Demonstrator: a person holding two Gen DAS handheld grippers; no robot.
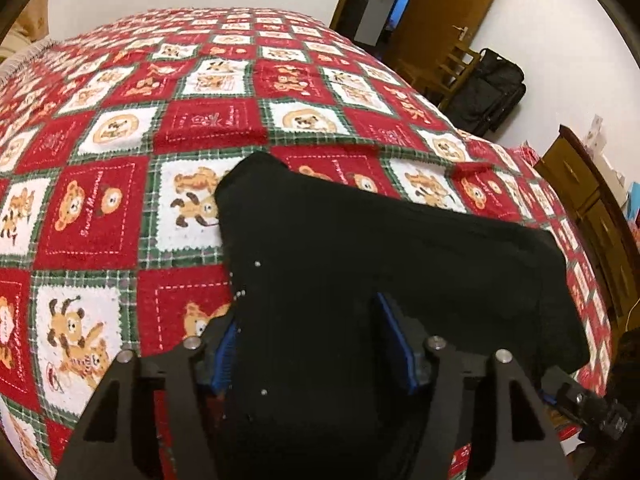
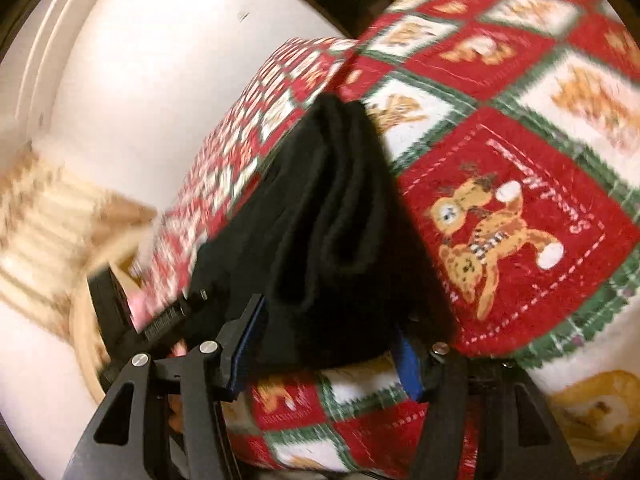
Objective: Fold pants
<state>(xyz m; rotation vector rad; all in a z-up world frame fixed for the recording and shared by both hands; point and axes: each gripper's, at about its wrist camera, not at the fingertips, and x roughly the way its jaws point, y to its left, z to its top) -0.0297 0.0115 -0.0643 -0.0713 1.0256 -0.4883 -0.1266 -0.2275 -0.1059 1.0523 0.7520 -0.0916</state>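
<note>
The black pants (image 1: 360, 248) lie folded into a thick bundle on a red, white and green bear-pattern blanket (image 1: 120, 200). My left gripper (image 1: 316, 344) has its blue-padded fingers on both sides of the bundle's near end and is shut on it. In the right wrist view the pants (image 2: 328, 220) show as stacked black layers, lifted off the blanket (image 2: 520, 220). My right gripper (image 2: 328, 352) is shut on their near edge. The other gripper (image 2: 160, 320) shows at the left, and the right gripper shows in the left wrist view (image 1: 592, 408).
The blanket covers a bed. A wooden door (image 1: 440, 12), a wooden chair (image 1: 452, 68) and a black bag (image 1: 492, 88) stand by the far wall. A wooden cabinet (image 1: 592, 208) stands at the right. A white wall (image 2: 140, 80) shows behind the bed.
</note>
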